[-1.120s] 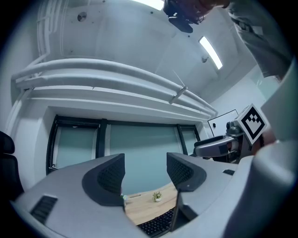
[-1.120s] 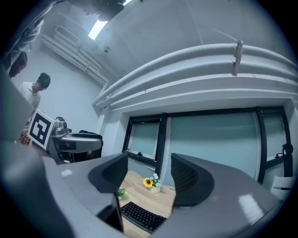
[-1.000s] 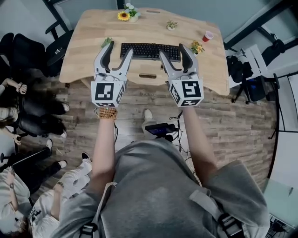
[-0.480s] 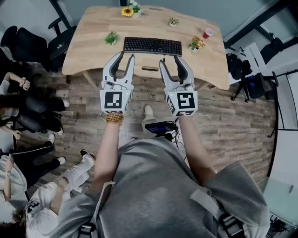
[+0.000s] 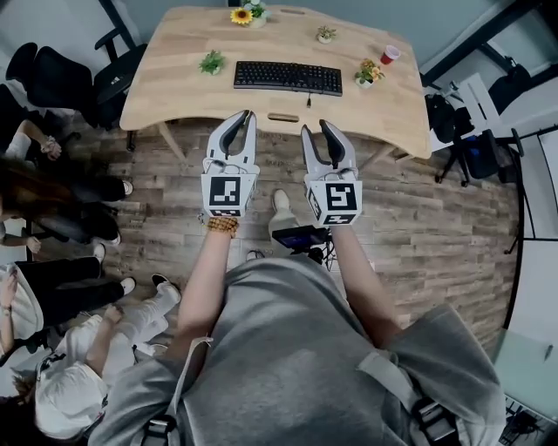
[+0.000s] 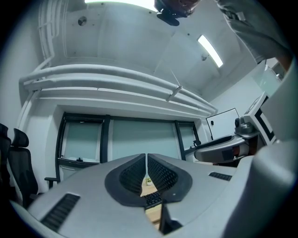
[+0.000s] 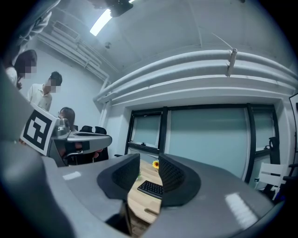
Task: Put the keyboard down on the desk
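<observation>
Wooden planks made the brown floor (image 5: 418,226) of the room, and the pale wooden table (image 5: 174,87) stood at its far side. On the grey left gripper (image 5: 245,116), the fingers (image 6: 163,174) had just been closing and were shut tight against each other, with nothing between them. On the grey right gripper (image 5: 315,127), the fingers (image 7: 174,179) had just been closing too, but there was a small gap between them, and nothing was in it. Both grippers hung over the floor, in front of the table and not touching it. The long black keyboard (image 5: 288,77) lay flat on the table, in the middle, well apart from both grippers. A yellow sunflower (image 5: 241,16) and a red cup (image 5: 390,55) stood on the table too. The putting-down step looked finished. The next move likely called for nothing much: just keeping both grippers away so the keyboard was not bumped.
</observation>
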`<action>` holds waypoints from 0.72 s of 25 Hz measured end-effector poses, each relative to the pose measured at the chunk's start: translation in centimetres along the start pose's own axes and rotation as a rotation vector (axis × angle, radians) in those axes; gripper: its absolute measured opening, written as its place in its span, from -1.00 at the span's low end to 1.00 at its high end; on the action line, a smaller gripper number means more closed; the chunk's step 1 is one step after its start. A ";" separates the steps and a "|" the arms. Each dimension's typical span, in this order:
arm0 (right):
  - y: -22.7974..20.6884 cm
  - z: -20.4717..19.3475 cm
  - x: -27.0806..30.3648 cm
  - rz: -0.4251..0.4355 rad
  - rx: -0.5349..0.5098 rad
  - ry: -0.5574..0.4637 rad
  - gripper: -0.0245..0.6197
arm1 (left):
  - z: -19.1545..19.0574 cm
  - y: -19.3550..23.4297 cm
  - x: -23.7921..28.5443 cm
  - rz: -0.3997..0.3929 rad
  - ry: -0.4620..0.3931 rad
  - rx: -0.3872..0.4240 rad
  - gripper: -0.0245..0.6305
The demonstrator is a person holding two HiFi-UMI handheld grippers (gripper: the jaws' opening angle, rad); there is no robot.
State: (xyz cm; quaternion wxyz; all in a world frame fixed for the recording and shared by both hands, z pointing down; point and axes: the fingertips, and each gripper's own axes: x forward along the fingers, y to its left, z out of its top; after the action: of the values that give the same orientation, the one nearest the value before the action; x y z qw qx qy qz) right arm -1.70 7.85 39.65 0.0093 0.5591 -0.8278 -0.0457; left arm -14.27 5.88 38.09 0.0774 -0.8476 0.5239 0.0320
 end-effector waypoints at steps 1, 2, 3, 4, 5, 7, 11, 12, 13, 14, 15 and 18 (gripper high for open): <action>0.2 -0.2 -0.3 -0.003 -0.005 0.006 -0.52 | -0.3 -0.2 -0.4 -0.001 0.009 -0.003 -0.86; 0.4 -0.5 -0.7 -0.005 -0.009 0.013 -0.55 | -0.7 -0.3 -0.7 -0.002 0.018 -0.005 -0.86; 0.6 -0.7 -1.0 -0.006 -0.013 0.020 -0.58 | -0.9 -0.5 -1.0 -0.003 0.024 -0.006 -0.86; 0.7 -1.0 -1.3 -0.007 -0.017 0.025 -0.62 | -1.1 -0.6 -1.3 -0.005 0.029 -0.006 -0.86; 0.9 -1.2 -1.5 -0.008 -0.020 0.030 -0.65 | -1.2 -0.7 -1.5 -0.005 0.033 -0.005 -0.86; 1.2 -1.6 -1.9 -0.008 -0.024 0.037 -0.67 | -1.4 -0.8 -1.9 -0.005 0.037 -0.001 -0.86; 1.8 -2.4 -2.3 -0.005 -0.018 0.050 -0.67 | -1.6 -0.9 -2.5 -0.006 0.043 -0.001 -0.86; 1.9 -2.5 -2.4 -0.004 -0.016 0.052 -0.68 | -1.7 -0.8 -2.7 -0.005 0.045 0.000 -0.86; 2.0 -2.6 -2.4 -0.004 -0.014 0.054 -0.69 | -1.7 -0.7 -2.9 -0.004 0.047 0.001 -0.86; 2.2 -2.6 -2.4 -0.003 -0.012 0.055 -0.69 | -1.8 -0.6 -3.0 -0.002 0.050 0.002 -0.86; 2.3 -2.7 -2.4 -0.002 -0.009 0.056 -0.70 | -1.9 -0.5 -3.1 0.001 0.055 0.003 -0.86; 2.8 -2.8 -2.2 0.002 -0.002 0.059 -0.70 | -2.5 0.0 -3.5 0.008 0.073 0.008 -0.86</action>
State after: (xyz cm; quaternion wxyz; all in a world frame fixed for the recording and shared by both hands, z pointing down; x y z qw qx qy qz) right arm -3.23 10.74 42.80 0.0345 0.5594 -0.8276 -0.0300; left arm -15.95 8.57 41.08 0.0613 -0.8459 0.5298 -0.0008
